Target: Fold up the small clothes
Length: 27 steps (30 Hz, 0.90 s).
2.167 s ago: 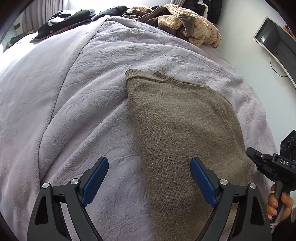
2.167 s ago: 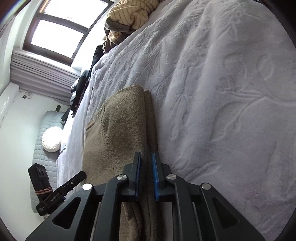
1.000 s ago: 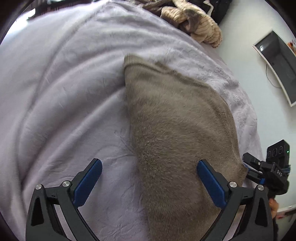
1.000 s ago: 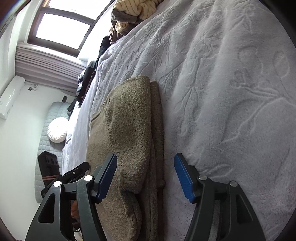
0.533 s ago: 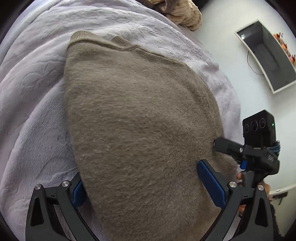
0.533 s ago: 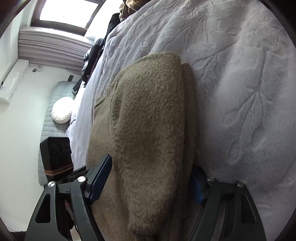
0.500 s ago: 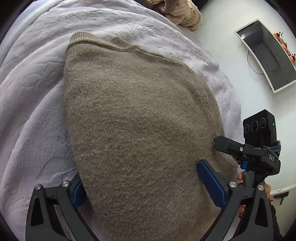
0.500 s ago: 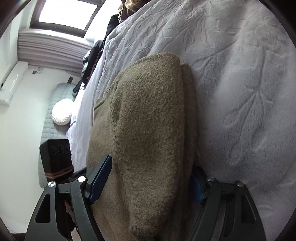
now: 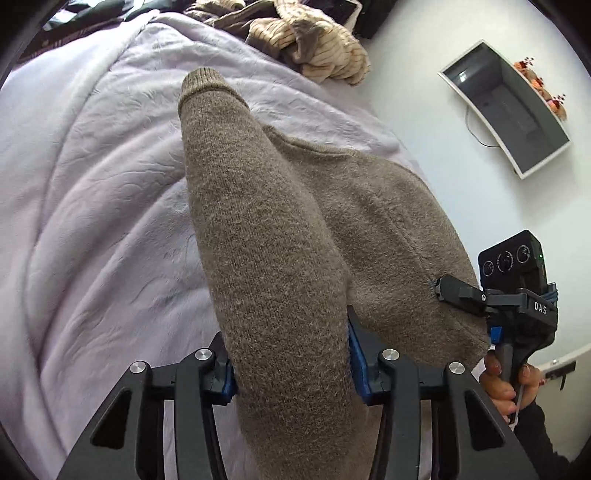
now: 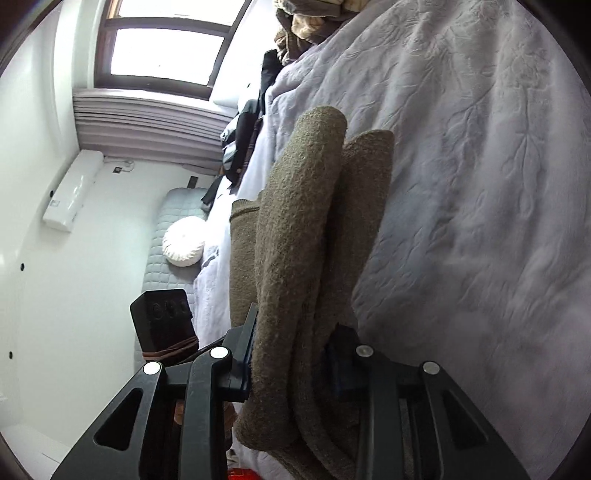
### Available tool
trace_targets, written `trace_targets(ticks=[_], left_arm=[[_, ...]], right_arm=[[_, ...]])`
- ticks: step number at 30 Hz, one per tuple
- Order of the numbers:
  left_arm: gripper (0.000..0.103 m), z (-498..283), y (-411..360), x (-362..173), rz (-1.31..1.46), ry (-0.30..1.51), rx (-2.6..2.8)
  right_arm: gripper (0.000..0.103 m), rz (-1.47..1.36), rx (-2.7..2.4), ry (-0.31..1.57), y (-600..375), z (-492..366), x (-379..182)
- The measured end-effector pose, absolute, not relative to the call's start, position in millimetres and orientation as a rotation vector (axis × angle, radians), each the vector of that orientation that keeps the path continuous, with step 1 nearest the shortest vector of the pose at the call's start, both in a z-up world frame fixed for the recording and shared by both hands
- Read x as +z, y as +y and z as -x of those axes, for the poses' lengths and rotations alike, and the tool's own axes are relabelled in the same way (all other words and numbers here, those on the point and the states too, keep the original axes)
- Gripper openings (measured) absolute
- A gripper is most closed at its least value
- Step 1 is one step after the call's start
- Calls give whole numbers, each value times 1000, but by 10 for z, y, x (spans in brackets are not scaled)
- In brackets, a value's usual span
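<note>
Brown sweater (image 9: pixel 280 266), centre frame: bunched in closing left gripper (image 9: pixel 290 363) and right gripper (image 10: pixel 291 354). Risk: thick layers slipping, probably unfolding onto bed (image 9: pixel 92 184).

One sweater (image 9: pixel 280 258) — two tongs (image 9: pixel 291 363)

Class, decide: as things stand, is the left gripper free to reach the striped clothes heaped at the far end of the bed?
Probably not: the left gripper is closing on a fold of the brown sweater, far from the striped clothes.
</note>
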<state>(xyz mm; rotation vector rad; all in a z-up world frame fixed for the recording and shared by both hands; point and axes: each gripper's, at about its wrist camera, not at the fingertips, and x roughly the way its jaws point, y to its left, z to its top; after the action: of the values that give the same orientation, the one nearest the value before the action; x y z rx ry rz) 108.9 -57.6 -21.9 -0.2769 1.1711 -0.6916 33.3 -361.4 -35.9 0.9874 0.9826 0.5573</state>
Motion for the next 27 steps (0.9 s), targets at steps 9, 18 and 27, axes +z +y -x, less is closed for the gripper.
trace_targets(ticks=[9, 18, 27], left_arm=[[48, -388, 111, 68, 267, 1150, -685], [49, 61, 616, -438, 250, 1228, -548], [57, 256, 1013, -463, 232, 1124, -400]], right_arm=[[33, -1010, 632, 999, -2935, 198, -228], [33, -906, 563, 1125, -2364, 257, -699], [39, -458, 280, 1133, -2407, 390, -453]])
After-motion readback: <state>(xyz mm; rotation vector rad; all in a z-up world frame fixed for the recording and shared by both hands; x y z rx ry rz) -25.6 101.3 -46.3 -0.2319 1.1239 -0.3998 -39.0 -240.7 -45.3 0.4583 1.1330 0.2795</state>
